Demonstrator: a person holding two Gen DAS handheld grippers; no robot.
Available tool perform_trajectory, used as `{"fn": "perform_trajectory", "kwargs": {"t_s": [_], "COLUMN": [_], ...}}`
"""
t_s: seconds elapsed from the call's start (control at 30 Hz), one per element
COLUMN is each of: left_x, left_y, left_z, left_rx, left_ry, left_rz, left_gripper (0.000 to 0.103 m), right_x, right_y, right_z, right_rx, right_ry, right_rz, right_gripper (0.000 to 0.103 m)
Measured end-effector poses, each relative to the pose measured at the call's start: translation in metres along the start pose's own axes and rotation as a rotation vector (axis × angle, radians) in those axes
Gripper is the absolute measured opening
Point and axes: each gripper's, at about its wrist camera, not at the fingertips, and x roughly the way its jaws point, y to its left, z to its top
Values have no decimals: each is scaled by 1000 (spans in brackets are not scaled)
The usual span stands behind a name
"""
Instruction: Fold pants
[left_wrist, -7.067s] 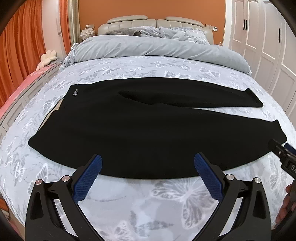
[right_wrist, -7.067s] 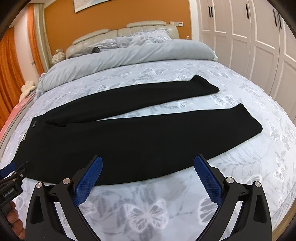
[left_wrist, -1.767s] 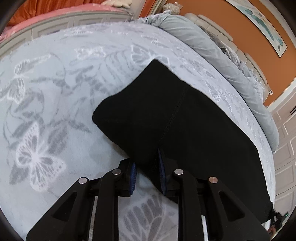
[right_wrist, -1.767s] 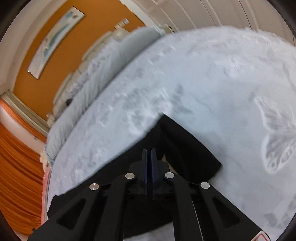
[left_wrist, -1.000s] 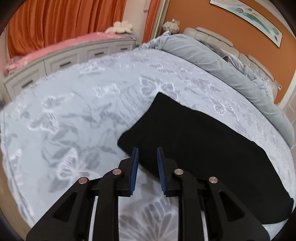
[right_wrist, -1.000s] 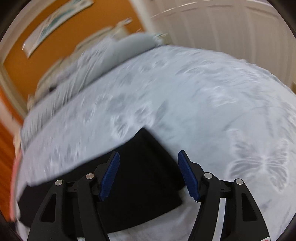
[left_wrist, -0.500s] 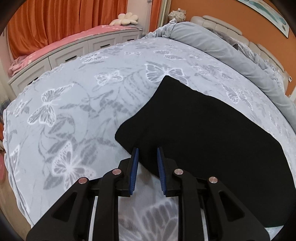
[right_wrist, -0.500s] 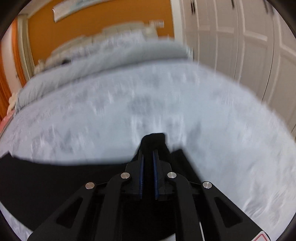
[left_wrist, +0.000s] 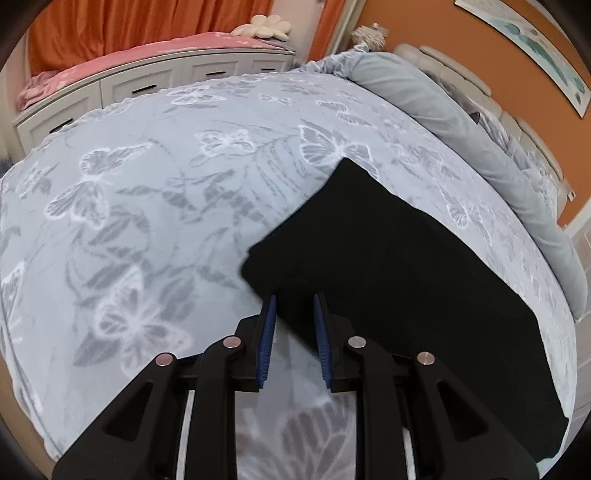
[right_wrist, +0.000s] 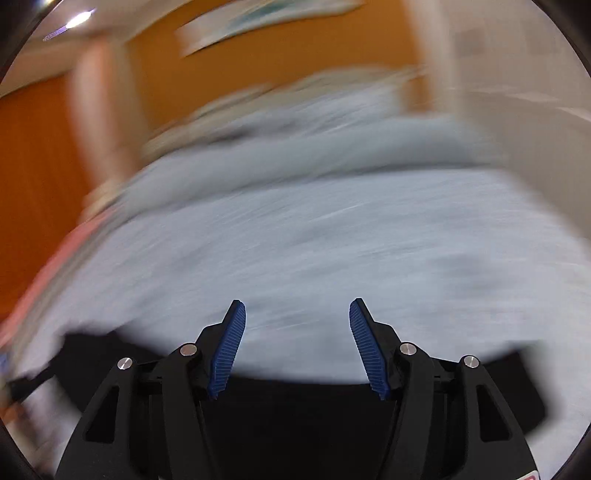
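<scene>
R hand-held gripper (right_wrist: 297, 314) reopened, off pants (right_wrist: 303, 417).

A grey butterfly-print bedspread (left_wrist: 155, 206) is covering the bed. A rolled grey duvet (left_wrist: 480, 147) is lying along its far side. White drawers (left_wrist: 147, 85) are standing beside the bed, carrying a pink cushion (left_wrist: 147, 51) under orange curtains (left_wrist: 129, 26). A picture (left_wrist: 535, 48) is hanging on the orange wall.

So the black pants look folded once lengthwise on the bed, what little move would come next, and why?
Probably the left gripper should ease forward and close on the pants at the near edge. Its jaws stand slightly apart right at that edge, gripping nothing, and the pants lie as one long strip on the bedspread. The right gripper is open too; its view is blurred.
</scene>
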Motion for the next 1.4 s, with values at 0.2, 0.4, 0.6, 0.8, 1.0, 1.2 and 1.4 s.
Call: {"fn": "perform_trajectory", "kwargs": {"t_s": [0.2,0.4,0.6,0.8,1.0,1.2,1.4], "left_x": [-5,0,13,24,22,-12,14], "left_y": [8,21,30,21,27,40,6], "left_z": [-3,-7,-7,2,10,17,27], "left_rx": [60,132,165,167,142,127,178], "left_ry": [-1,11,13,-4,-18,-66,-11], "left_rz": [-16,-51,-91,-119,-132,-145,-161], "left_gripper": [29,29,29,30,39,47,50], "right_x": [163,246,254,260,255,137,59], "right_y": [147,195,210,211,208,201,154], "right_z": [-1,-4,-20,11,0,-21,-85], "right_rx": [-9,-21,-183,-193,-205,-286,-270], "right_ry": [327,547,603,443,388,271,246], "right_rz": [353,346,263,221,112,144,120], "right_gripper": [54,44,10,4,22,24,40]}}
